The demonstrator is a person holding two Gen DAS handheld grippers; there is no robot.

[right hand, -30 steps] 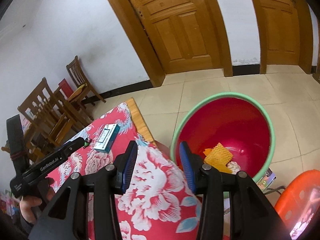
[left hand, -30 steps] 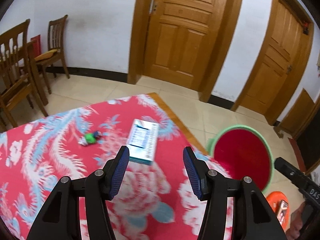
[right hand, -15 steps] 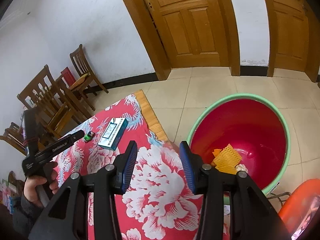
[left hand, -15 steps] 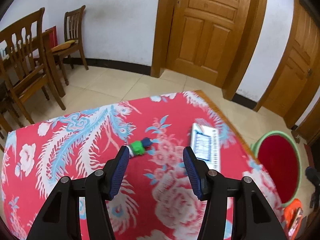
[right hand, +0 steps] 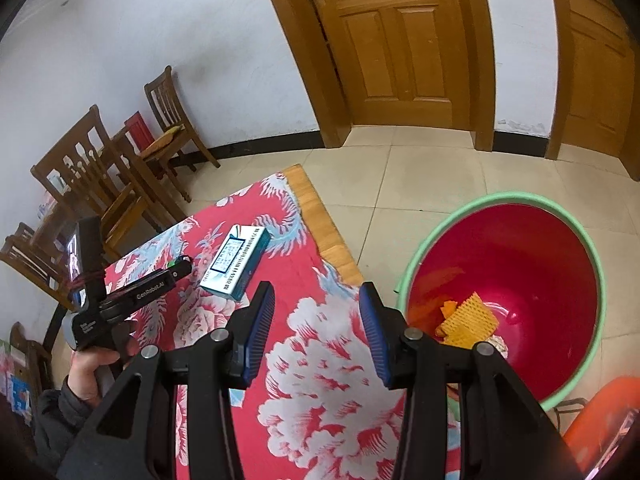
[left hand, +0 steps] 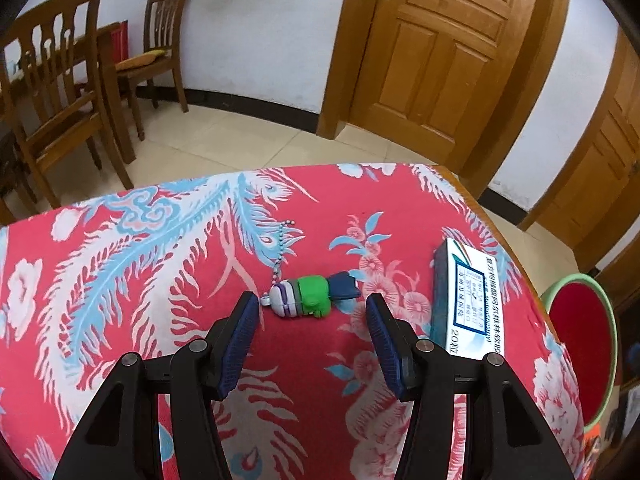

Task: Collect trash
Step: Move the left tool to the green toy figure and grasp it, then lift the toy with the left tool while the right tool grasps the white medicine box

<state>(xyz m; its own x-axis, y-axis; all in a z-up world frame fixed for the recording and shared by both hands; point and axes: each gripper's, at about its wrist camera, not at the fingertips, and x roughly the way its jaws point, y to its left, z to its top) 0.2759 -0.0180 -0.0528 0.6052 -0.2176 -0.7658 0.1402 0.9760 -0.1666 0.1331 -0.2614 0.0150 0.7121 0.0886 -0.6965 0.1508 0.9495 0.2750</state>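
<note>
A small green, white and blue toy keychain [left hand: 310,295] with a bead chain lies on the red flowered tablecloth [left hand: 120,280]. My left gripper [left hand: 310,316] is open just short of it, nothing between its blue pads. A white and teal medicine box [left hand: 470,300] lies to its right, also the box [right hand: 236,264] in the right wrist view. My right gripper [right hand: 316,304] hovers open and empty over the cloth near the table's edge. The left gripper's body [right hand: 132,292] shows there too, held by a hand [right hand: 94,376]. The red bin with a green rim [right hand: 508,292] holds yellow and orange scraps [right hand: 468,318].
Wooden chairs [left hand: 60,92] stand beyond the table's far left side. Two wooden doors [right hand: 396,40] are in the back wall. An orange plastic stool [right hand: 600,420] sits beside the bin on the tiled floor. The table's wooden edge [right hand: 320,220] shows past the cloth.
My left gripper swung left from the medicine box and came down close to the keychain toy. The right gripper drifted across the table edge; the bin slid right in its view. Both jaw widths are unchanged.
</note>
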